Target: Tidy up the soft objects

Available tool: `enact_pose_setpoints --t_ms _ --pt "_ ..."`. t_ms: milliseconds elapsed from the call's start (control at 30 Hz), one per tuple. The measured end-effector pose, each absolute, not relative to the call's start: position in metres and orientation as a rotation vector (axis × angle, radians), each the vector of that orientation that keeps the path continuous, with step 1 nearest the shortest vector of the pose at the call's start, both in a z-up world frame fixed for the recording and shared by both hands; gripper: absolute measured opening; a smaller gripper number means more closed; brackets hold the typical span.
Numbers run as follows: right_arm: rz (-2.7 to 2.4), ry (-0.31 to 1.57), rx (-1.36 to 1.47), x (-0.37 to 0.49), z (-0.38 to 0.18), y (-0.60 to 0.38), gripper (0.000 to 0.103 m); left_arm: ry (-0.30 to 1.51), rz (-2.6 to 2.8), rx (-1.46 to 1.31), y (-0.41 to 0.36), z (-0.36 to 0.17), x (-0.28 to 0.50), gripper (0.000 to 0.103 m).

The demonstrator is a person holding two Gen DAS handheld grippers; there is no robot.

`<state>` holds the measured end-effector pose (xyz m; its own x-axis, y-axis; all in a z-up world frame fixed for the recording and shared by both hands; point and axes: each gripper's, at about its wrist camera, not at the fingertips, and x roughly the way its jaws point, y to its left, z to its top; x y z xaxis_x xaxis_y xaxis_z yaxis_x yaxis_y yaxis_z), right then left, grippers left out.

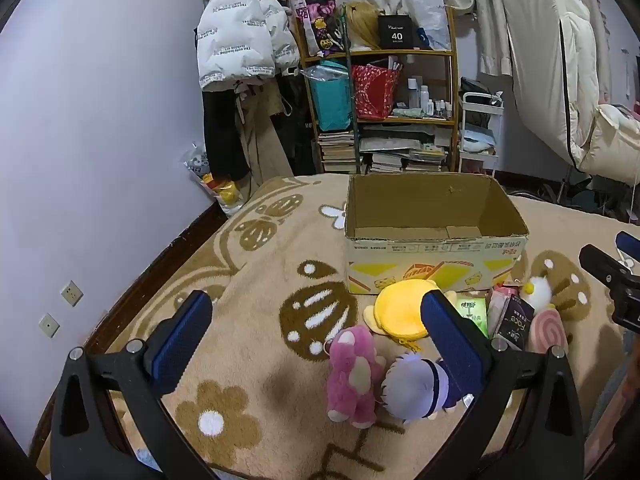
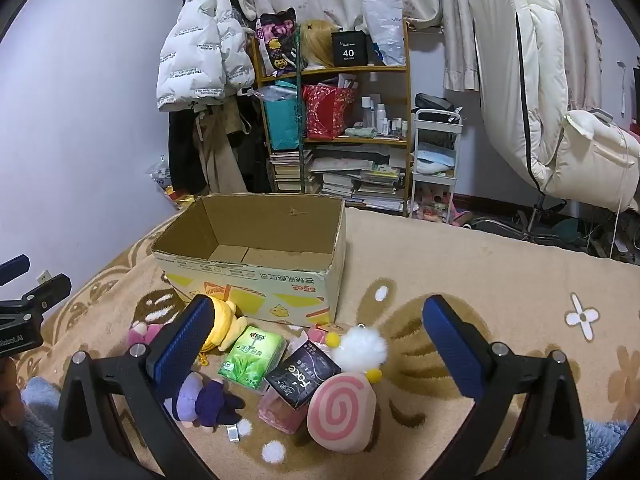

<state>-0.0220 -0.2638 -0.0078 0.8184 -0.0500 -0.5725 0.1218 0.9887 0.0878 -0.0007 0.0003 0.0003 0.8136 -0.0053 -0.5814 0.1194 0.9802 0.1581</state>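
An open, empty cardboard box (image 1: 436, 252) (image 2: 256, 280) stands on the beige blanket. In front of it lie a pink plush bear (image 1: 352, 376), a purple-haired doll (image 1: 416, 388) (image 2: 204, 400), a yellow plush (image 1: 400, 314) (image 2: 224, 320), a white pom-pom chick (image 2: 362, 346) (image 1: 538, 290), a pink swirl cushion (image 2: 342, 410) (image 1: 548, 330), a green tissue pack (image 2: 252, 354), a black pack (image 2: 302, 374) and a pink pack (image 2: 278, 414). My left gripper (image 1: 316, 330) is open above the bear and doll. My right gripper (image 2: 320, 332) is open above the pile.
The blanket (image 1: 248, 280) has brown flower patterns. Beyond the bed stand a wooden shelf (image 2: 332, 128) with books and bags, a white cart (image 2: 434, 160), hanging coats (image 1: 244, 32) and a chair with white bedding (image 2: 560, 128). The wall is at the left.
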Motion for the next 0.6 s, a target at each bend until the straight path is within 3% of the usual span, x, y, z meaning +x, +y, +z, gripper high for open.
enact_pose_setpoints --t_ms 600 --pt "-0.091 0.609 0.121 -0.0214 -0.0087 -0.2632 0.103 0.637 -0.072 0.191 0.0032 -0.0032 0.0017 0.103"
